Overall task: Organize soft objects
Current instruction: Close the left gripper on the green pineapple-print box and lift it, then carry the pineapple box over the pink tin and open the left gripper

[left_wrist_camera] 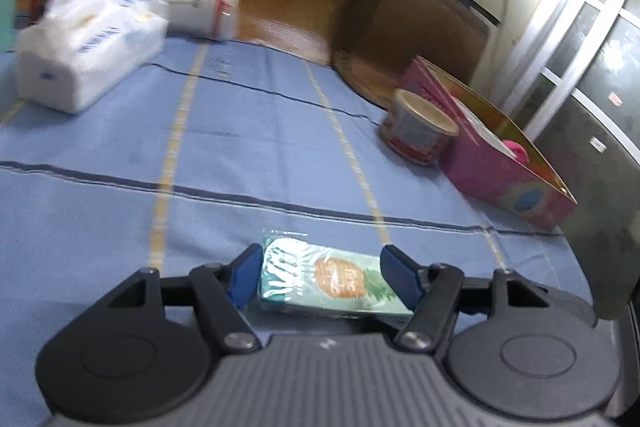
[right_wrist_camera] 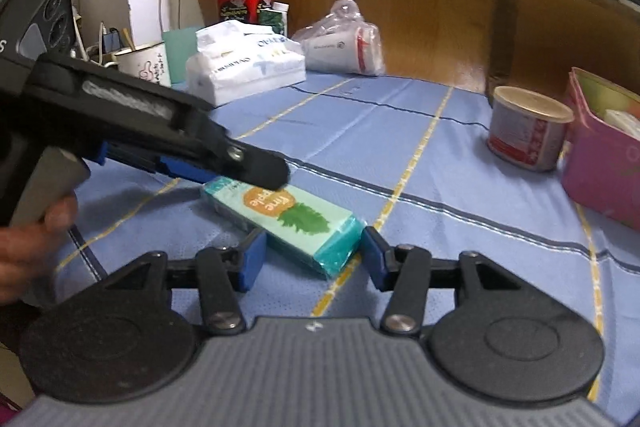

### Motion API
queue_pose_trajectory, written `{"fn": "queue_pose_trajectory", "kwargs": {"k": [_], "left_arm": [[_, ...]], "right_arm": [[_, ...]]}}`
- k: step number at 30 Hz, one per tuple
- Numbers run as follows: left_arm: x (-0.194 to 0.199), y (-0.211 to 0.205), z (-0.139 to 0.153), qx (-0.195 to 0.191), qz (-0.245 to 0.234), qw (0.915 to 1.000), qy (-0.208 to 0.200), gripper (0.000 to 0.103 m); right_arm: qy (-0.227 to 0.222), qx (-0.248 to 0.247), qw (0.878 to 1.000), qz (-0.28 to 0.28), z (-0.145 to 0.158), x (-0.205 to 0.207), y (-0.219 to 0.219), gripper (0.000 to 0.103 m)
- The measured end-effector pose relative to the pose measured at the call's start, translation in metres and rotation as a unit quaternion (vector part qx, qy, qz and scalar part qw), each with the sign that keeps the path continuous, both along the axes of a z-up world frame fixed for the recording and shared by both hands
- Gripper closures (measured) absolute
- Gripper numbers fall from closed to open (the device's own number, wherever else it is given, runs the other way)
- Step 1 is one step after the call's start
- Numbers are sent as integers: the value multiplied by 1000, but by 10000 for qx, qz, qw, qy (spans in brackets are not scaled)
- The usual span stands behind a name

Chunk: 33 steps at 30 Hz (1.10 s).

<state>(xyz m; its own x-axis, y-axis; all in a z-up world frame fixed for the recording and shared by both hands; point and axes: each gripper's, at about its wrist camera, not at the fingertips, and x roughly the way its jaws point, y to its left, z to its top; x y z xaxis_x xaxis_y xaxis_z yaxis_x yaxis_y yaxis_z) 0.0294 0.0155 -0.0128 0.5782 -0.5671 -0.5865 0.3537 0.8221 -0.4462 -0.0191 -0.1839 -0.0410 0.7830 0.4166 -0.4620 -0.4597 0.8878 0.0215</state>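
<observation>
A teal pocket tissue pack [left_wrist_camera: 328,279] with a pineapple print lies flat on the blue cloth [left_wrist_camera: 240,147]. In the left wrist view it shows between the blue pads of my left gripper [left_wrist_camera: 322,267], and the right pad covers its right end. In the right wrist view one black finger [right_wrist_camera: 264,167] of the left gripper hangs over the far end of the pack [right_wrist_camera: 296,215]. My right gripper [right_wrist_camera: 314,255] stands open, with the near end of the pack between its pads. Neither gripper presses on the pack.
An open pink box [right_wrist_camera: 596,167] stands at the right, and a red-and-white can [right_wrist_camera: 524,131] stands beside it. A white tissue pack [right_wrist_camera: 244,67] and a plastic bag of cups [right_wrist_camera: 344,43] lie at the back. A hand [right_wrist_camera: 32,239] holds the left gripper. A brown chair [right_wrist_camera: 560,27] is behind the table.
</observation>
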Motion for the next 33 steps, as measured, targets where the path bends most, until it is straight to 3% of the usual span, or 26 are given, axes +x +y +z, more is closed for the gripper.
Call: {"fn": "queue_pose_trajectory", "kwargs": {"k": [3,6,13,15,20,23,25,29,33], "left_arm": [[6,-28,0,-203,-472,9985,174,38],[9,-79,2,-83,-1067,9942,134,38],[9,-215,7,290,-2471,9686,-14,39],[9,-235,10,456,-2523,9666,-69,37],[11,-209,20,330,-2161,9758,28,34],[10,-186,19,217,-1974,9797,280,34],[4,-177,16,112,-1983,9788,494,33],[-8,-180,14,66,-2200,9735,626,33],[-17,-201,12,55,-2473,9660,748,33]], "right_arm": [[-131,-99,9993,-330,-1,-12,-18,56],[-243,-222,9954,-905,-7,-27,-47,56],[-329,-171,9777,-2069,-17,-72,-114,56],[-321,-110,9752,-2188,-20,-80,-124,55],[-453,-25,9731,-2259,-23,-84,-130,54],[-639,-1,9735,-2195,-24,-84,-128,41],[-828,-97,9711,-2235,-27,-82,-127,28],[-512,55,9736,-2223,-35,-74,-134,29],[-481,309,9747,-2160,-35,-85,-142,28]]}}
